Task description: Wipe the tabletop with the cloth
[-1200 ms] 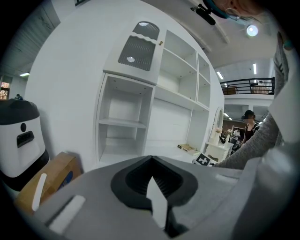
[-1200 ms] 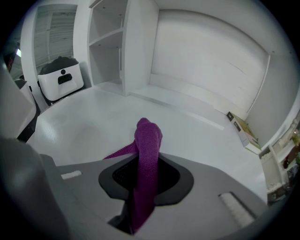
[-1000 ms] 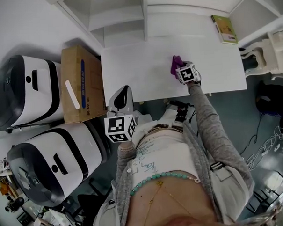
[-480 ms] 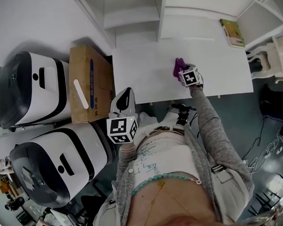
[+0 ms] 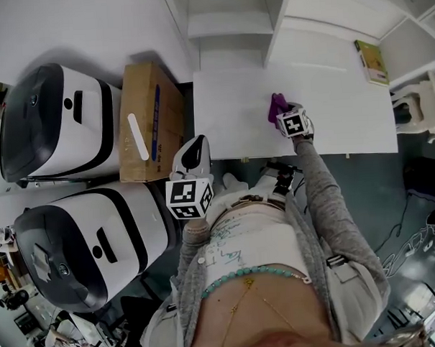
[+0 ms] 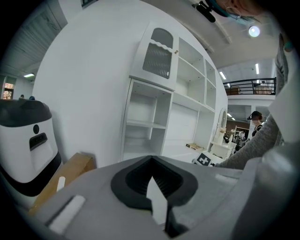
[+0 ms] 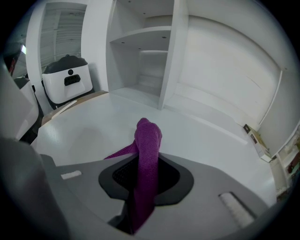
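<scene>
Purple cloth (image 7: pixel 147 140) bunched upright on white tabletop (image 5: pixel 229 115)

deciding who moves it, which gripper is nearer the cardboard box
Left. The left gripper hangs just beside the cardboard box; the right gripper is farther off over the tabletop, gripping the cloth.

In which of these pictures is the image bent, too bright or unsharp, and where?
Left gripper view: strong fisheye, black corners, the cupboard curves, a ceiling lamp flares. Right gripper view: same black corners, bowed shelves; the purple cloth shows its weave clearly. Head view: the white tabletop is bright, almost without texture.
</scene>
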{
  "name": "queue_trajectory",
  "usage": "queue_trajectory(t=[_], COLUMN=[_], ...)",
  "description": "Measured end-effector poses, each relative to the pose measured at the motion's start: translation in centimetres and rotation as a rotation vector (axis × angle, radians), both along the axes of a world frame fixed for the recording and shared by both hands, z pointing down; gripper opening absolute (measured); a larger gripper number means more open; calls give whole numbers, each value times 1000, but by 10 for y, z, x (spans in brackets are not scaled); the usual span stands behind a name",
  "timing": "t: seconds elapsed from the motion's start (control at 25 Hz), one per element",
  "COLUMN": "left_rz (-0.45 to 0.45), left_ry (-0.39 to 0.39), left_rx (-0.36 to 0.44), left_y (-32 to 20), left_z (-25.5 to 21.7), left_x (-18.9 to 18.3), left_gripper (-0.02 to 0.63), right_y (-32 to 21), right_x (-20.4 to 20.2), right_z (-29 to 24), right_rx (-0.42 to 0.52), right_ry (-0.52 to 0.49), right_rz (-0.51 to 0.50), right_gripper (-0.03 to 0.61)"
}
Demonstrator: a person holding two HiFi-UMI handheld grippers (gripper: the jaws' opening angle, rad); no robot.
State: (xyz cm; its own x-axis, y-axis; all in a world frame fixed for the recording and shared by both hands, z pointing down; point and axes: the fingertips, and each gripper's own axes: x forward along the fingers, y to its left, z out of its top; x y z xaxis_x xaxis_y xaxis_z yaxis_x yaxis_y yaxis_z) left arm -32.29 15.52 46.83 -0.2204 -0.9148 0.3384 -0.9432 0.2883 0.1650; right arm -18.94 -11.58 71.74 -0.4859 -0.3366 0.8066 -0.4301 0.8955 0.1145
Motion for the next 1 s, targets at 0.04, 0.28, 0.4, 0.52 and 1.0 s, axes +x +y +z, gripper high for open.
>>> queue_trajectory(t=[0.04,0.28,0.4,0.52,1.0], left_rz=[-5,-36,-52,-77,-192], left_ry=[-1,-5,-7,-8,-1], left_rx=[-1,-10,-12,-12,-22], left_y=[3,18,24,33,78], left_z=[0,0,0,1,3], left_x=[-3,-11,-12,-14,-29], left_gripper=[0,0,0,0,0], right_y=[3,20,25,33,71], right_x=[-3,-29,-40,-50,-94], right_z=[2,-4,-2,-1,-3], right_rx=[-4,-4,1,-7,-13], right_ry=[2,-12,-24,-31,-13], right_rz=[-5,-60,-87,-113,-202], right_gripper=[86,86,86,86,86])
